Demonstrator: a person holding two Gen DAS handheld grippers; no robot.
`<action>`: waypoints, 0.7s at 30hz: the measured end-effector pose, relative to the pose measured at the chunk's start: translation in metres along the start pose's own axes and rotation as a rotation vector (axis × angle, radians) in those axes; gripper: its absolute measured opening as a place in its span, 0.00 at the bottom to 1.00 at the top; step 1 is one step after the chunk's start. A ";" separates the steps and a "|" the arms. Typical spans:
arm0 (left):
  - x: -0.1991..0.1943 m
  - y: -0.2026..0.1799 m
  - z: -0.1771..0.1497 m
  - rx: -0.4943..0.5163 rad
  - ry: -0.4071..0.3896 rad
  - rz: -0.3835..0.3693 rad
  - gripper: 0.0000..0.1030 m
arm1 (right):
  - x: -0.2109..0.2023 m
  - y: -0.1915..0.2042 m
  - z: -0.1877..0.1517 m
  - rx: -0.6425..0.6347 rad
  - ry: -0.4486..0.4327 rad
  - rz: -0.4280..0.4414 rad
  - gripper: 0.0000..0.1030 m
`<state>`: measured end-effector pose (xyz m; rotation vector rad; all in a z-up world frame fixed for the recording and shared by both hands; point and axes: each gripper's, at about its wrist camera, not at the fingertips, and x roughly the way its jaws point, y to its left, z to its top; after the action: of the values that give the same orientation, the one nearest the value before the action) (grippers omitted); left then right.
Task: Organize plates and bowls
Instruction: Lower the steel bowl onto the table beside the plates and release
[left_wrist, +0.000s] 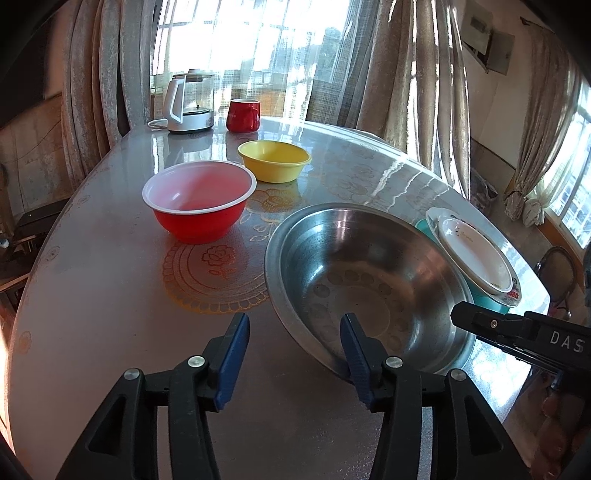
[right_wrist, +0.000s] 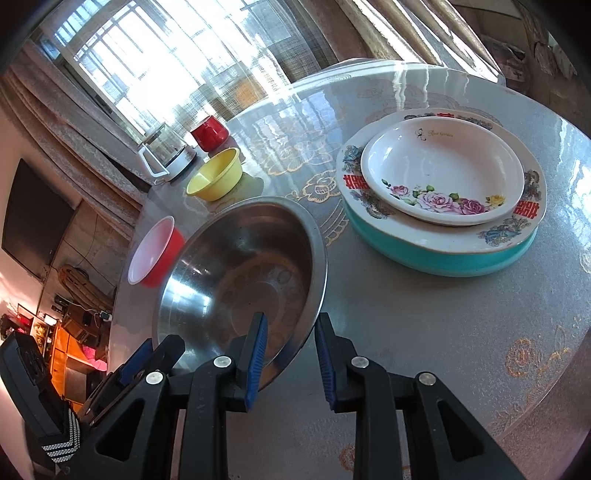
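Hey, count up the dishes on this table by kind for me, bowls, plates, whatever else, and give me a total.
Bowls: 3, steel bowl, red bowl, yellow bowl
Plates: 3 stacked, rose plate, patterned plate, teal plate
Mugs: 1, red mug
Kettles: 1, kettle
Total: 8

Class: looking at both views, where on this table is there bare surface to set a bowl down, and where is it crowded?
Bare tabletop lies in front of the plate stack, right of the steel bowl. Crowded: the far edge, where kettle, red mug, yellow bowl and red bowl cluster.
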<state>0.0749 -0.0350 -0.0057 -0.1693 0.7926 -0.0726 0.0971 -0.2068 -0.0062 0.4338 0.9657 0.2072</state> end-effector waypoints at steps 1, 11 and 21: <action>0.000 0.001 0.000 -0.001 -0.001 0.001 0.52 | -0.001 0.000 0.000 -0.002 -0.003 -0.003 0.26; -0.005 0.010 0.004 -0.012 0.004 0.025 0.59 | -0.017 0.008 0.004 -0.067 -0.074 -0.066 0.27; -0.005 0.030 0.018 -0.056 0.005 0.038 0.61 | -0.021 0.021 0.016 -0.114 -0.105 -0.089 0.27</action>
<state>0.0843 -0.0030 0.0044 -0.2066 0.8025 -0.0148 0.0993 -0.2000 0.0268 0.2933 0.8631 0.1564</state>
